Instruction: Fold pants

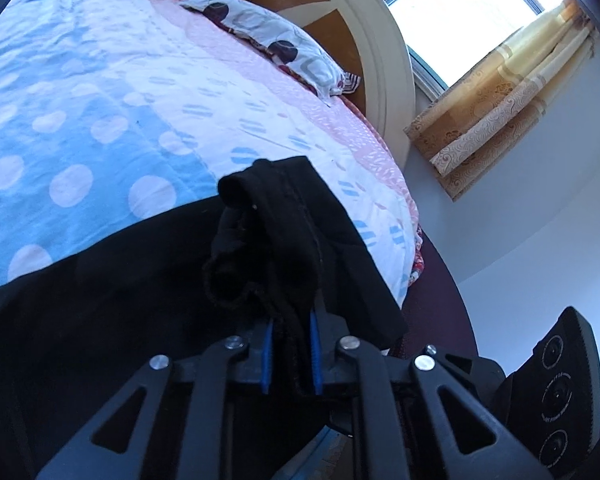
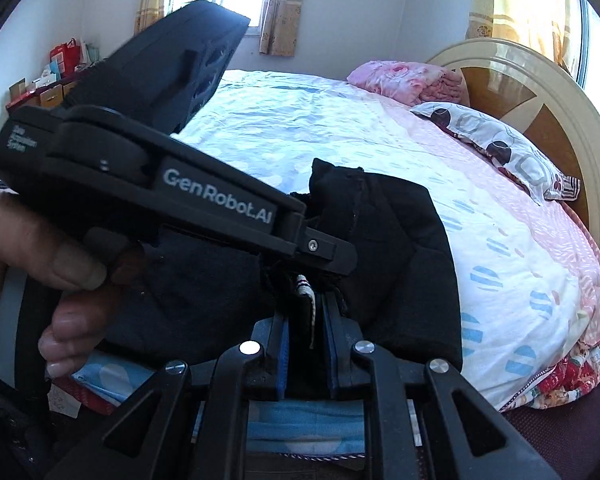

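The tips of the left gripper are hidden inside the soft black pants, which it pinches tight low in the middle of the frame. The right gripper squeezes another bunch of the pants, with a small striped tag showing. The pants lie on the spotted bedspread. A hand at the left edge is partly cut off.

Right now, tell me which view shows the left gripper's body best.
The right wrist view: the left gripper crosses it side-on, handle held by a hand. Its own left wrist view shows only its fingers clamping the black pants.
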Available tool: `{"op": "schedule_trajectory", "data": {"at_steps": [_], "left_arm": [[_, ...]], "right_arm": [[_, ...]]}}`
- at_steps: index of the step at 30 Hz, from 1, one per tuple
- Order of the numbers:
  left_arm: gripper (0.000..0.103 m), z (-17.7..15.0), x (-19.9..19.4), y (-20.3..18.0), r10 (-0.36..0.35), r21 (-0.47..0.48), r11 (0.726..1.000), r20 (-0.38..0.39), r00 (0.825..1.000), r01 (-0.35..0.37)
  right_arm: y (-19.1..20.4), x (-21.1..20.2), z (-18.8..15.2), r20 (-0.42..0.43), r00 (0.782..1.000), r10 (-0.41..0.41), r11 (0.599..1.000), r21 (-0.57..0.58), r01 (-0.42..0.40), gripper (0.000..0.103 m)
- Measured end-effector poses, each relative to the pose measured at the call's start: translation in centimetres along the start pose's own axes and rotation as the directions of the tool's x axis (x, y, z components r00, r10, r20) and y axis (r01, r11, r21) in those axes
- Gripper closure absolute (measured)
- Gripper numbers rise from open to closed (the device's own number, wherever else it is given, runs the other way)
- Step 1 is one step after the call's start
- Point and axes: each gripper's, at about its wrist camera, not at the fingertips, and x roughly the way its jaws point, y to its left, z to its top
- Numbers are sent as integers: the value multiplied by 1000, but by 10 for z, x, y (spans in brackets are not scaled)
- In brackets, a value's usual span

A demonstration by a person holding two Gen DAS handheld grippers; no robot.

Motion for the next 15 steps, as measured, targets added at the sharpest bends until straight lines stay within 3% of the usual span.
{"op": "schedule_trajectory", "data": {"at_steps": [5, 11, 15], "left_arm": [[89, -2, -27, 2, 2, 7, 1000, 40, 999, -2], [90, -25, -96, 24, 106, 9, 994, 94, 990, -107], [90, -52, -145, 54, 213, -26, 977, 113, 971, -211]], "right_arm": [[12, -12, 6, 32, 999, 20, 1000, -7, -19, 88], [68, -23, 22, 52, 990, 134, 988, -79, -130, 88], [126, -21, 31, 40, 968, 247, 957, -166, -237, 88]]}}
